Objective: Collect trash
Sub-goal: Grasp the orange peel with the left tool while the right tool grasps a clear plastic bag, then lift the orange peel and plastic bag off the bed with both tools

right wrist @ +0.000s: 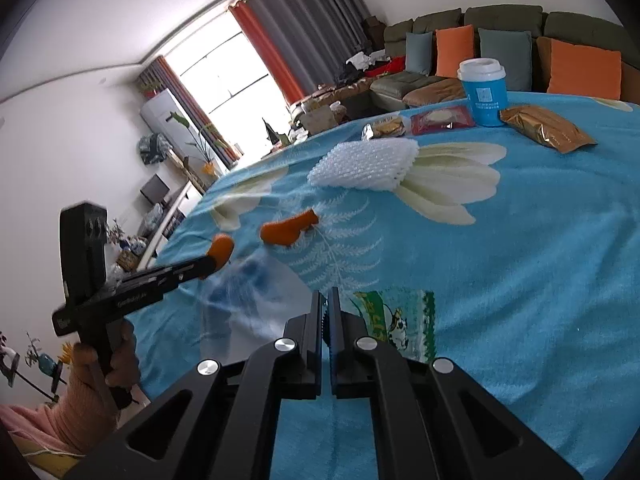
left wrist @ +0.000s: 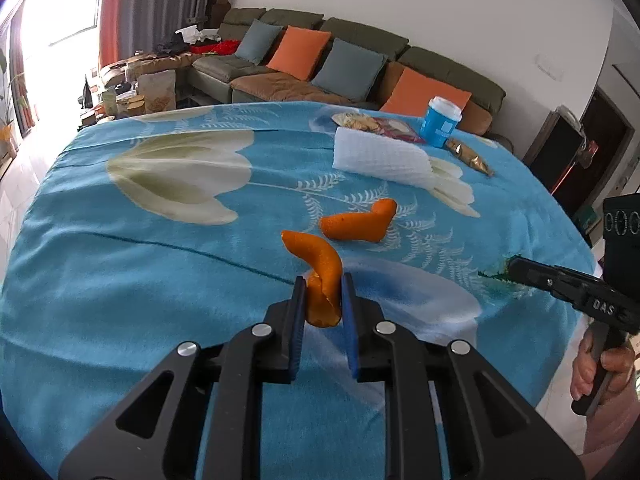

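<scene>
Partly hidden between left gripper (left wrist: 324,286) fingers, orange peel (left wrist: 320,276).

Beyond your desk's blue floral cloth (left wrist: 140,272) stands a sofa (left wrist: 360,36): orange cushions (left wrist: 298,53) alternate with grey-blue ones (left wrist: 348,69); curtains (right wrist: 304,20) hang left of it.

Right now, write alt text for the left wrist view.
The left gripper pinches a curled orange peel just above a blue floral tablecloth. A second orange peel lies beyond it, then white foam netting, snack wrappers and a blue lidded paper cup. At right, the right gripper meets a green wrapper.
</scene>
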A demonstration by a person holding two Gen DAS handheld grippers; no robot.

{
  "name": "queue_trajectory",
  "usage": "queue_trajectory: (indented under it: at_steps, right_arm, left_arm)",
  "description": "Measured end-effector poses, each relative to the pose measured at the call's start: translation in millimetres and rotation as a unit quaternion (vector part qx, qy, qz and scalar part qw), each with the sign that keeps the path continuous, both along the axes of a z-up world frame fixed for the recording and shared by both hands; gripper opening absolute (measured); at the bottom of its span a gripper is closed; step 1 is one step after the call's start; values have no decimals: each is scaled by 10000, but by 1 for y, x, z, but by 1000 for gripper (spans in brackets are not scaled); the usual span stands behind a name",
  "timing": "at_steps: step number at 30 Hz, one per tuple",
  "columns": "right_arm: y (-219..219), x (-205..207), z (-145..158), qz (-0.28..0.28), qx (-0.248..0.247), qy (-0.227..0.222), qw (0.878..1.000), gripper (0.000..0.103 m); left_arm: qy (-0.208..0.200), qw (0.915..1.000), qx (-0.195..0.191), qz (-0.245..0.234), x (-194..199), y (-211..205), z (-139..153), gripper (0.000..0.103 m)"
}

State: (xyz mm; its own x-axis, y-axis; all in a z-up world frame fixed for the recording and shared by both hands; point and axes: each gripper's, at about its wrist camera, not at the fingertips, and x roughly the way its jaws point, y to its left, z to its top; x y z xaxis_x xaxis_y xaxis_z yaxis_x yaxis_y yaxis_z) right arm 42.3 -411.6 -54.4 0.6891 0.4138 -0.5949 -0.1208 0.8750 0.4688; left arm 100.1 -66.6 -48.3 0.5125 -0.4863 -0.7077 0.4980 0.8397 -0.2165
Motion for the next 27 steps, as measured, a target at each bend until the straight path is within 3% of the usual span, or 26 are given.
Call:
queue_trajectory:
  at_steps: [4,6,8,13,17,22,27]
  right_arm:
    - [-12,-8,11,-292,-82,-211,9993,20]
    - [-17,-10,13,-430,-162,-249,9986,48]
    - [-22,-11,10,-561,-236,-156,9980,52]
    - [-26,-2,-9,-579,-95,221,9980,52]
    - [-20,4,-20,-448,68,352,9984,28]
    - [-9,3,-11,-255,10,201,9995,13]
    - [8,5,-1,3,57,65,10000,7]
  left_arm:
    - [-48,9999,-69,67,-6,11,4,17]
    - [-60,9999,-109,98,-8,15,6,17]
    - [-67,9998,-141,128,-10,20,7,17]
    - [-40,9996,-206,193,-15,30,7,17]
    - [-12,9994,-222,273,-20,41,5,17]
    - [-2,9988,-245,415,-27,59,5,17]
    - [-77,9979,-245,587,-36,74,9,17]
